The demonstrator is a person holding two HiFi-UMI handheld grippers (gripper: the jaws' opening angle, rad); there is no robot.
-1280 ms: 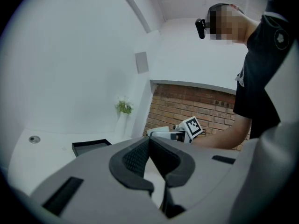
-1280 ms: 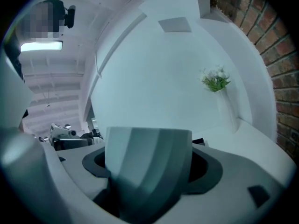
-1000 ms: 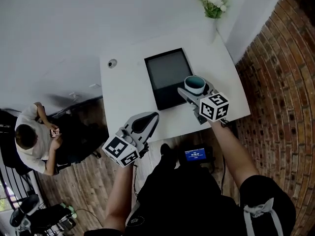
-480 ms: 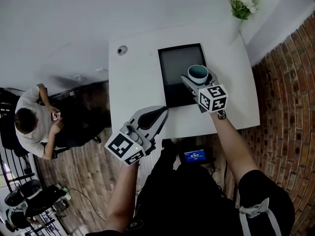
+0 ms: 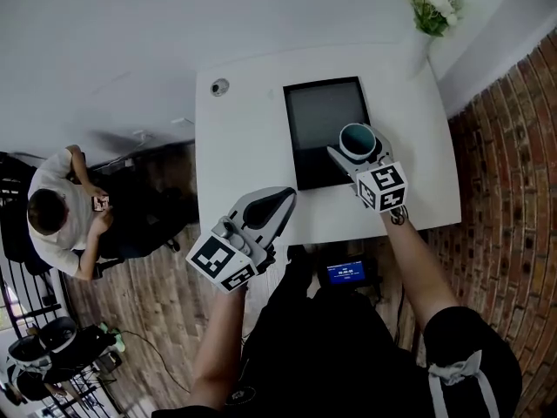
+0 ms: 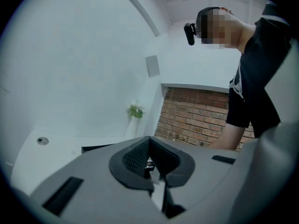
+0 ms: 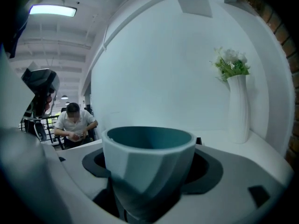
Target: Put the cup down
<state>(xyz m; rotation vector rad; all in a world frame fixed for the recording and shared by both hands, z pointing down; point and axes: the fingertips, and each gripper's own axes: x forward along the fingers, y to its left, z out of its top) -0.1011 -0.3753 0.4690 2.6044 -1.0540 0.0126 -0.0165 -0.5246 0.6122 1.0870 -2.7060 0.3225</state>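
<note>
Lowest in the head view, at the lower left of centre, the left tongs (image 5: 284, 200) are held in the air before the near edge of the white rectangular bench (image 5: 244, 146). In the left gripper view its two dark padded jaws are closed on each other and nothing is between them.

A little further, at the centre right, the right tongs (image 5: 357, 150) are gripping the cup with the white outside and the teal inside (image 5: 356, 138). In the right gripper view the jaws press on both sides of the cup's lower part, and the cup is upright with its mouth up. The cup is over the right edge of the black flat rectangular tray (image 5: 318, 124), which lies on the bench. I cannot tell if its bottom touches the tray.

Near the upper left corner of the bench there is a small round grey object (image 5: 219, 86). At the far right corner stands a tall white vase with white flowers and green leaves (image 5: 429, 11). To the right of the bench is a red brick wall (image 5: 513, 129). At the left edge of the frame a person in a light shirt (image 5: 54, 225) sits well apart from the bench.
</note>
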